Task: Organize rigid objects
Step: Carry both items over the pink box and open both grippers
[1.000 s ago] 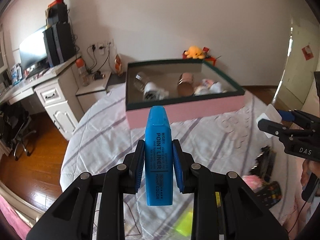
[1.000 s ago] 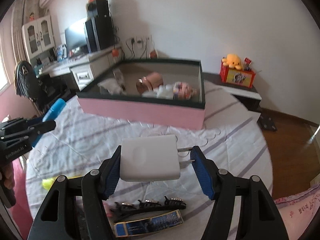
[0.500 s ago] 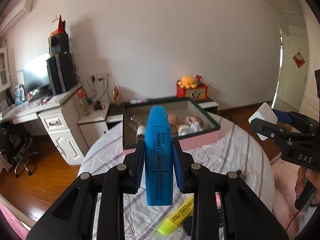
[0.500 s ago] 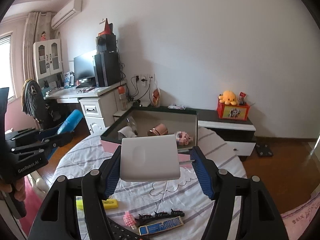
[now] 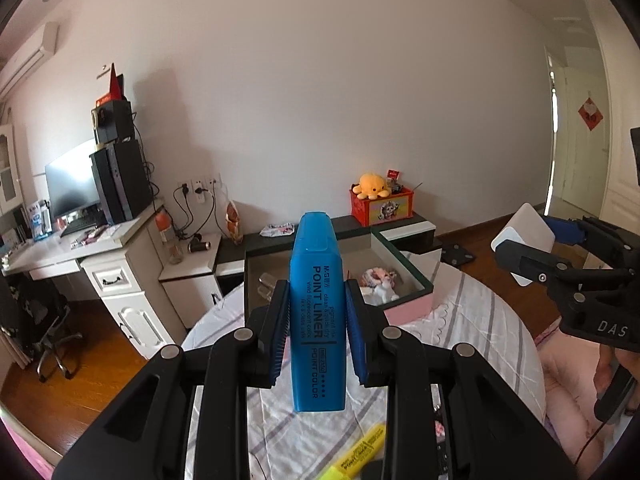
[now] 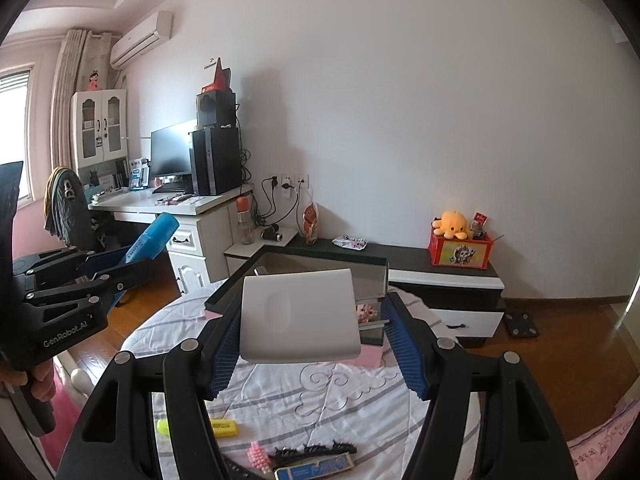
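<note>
left gripper (image 5: 318,320) grips the blue highlighter (image 5: 318,312); right gripper (image 6: 316,344) grips the white charger (image 6: 298,314). carry both level over the box (image 5: 408,280), lower inside, then release.

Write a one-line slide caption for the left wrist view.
Left gripper shut on blue plastic highlighter, above striped bedspread and pink open box.

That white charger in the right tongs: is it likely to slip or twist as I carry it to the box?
Probably stiff: the white charger keeps its boxy shape in the right tongs. Its smooth, glossy shell may slip. On the prong side only the thin metal prongs seem to meet the pad, so it could pivot there.
</note>
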